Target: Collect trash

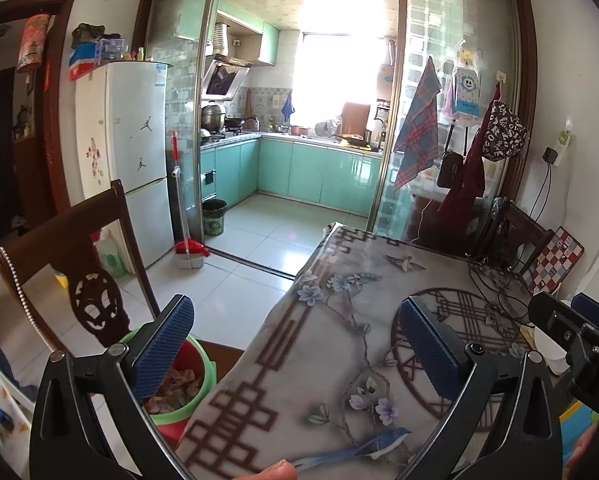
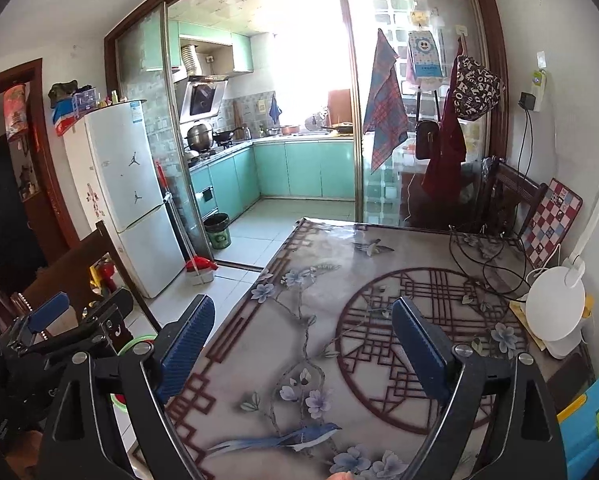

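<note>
A green-rimmed red bin (image 1: 187, 390) stands on a wooden chair seat at the table's left edge, with crumpled trash (image 1: 179, 384) inside. My left gripper (image 1: 295, 350) is open and empty, its left finger over the bin and its right finger over the table (image 1: 339, 320). My right gripper (image 2: 303, 344) is open and empty above the floral tablecloth (image 2: 339, 300). The left gripper shows at the lower left in the right wrist view (image 2: 75, 320). The bin's green rim (image 2: 133, 342) peeks out behind it. No loose trash shows on the tablecloth.
A carved wooden chair (image 1: 59, 276) stands left of the table. A white round lamp (image 2: 555, 308), black cables (image 2: 487, 264) and a checkered cushion (image 2: 551, 220) sit along the table's right side. A fridge (image 2: 127, 196), a broom and a dark kitchen bin (image 2: 218, 230) stand beyond.
</note>
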Demonstrator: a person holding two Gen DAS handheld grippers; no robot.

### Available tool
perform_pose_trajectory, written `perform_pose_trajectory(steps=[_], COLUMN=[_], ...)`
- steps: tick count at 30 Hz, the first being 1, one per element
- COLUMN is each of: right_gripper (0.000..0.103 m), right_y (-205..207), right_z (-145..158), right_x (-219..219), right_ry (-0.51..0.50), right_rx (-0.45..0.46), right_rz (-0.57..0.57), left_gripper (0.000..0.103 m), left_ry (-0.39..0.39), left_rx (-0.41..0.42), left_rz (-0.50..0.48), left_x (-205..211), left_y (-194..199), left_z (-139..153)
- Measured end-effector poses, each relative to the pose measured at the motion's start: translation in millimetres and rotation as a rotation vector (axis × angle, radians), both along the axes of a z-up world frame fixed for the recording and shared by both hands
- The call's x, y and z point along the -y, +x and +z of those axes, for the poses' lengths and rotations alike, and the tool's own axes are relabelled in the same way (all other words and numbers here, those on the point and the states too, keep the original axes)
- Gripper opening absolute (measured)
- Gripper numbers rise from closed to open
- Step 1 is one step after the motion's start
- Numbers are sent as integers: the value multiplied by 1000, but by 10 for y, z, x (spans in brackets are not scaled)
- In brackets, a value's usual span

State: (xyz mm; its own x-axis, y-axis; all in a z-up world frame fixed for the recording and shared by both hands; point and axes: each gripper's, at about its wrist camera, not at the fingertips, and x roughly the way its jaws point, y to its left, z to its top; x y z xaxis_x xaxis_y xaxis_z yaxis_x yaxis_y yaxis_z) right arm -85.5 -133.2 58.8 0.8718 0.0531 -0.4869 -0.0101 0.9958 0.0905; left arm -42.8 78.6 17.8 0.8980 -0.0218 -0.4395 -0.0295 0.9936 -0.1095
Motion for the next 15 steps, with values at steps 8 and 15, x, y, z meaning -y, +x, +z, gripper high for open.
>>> perform_pose_trajectory(steps=[8, 15], right_gripper=[91, 91], right_y=[45, 68], right_z=[-3, -24], right_x=[-8, 23], right_ry=[-40, -50], right_rx=[-9, -10], right_rz=[-36, -68], left_gripper=[103, 103], left_ry=[29, 42], left_rx=[7, -9], left_rz=[-10, -7], left_x=[85, 110], left_y=[17, 55], left_z=[16, -7])
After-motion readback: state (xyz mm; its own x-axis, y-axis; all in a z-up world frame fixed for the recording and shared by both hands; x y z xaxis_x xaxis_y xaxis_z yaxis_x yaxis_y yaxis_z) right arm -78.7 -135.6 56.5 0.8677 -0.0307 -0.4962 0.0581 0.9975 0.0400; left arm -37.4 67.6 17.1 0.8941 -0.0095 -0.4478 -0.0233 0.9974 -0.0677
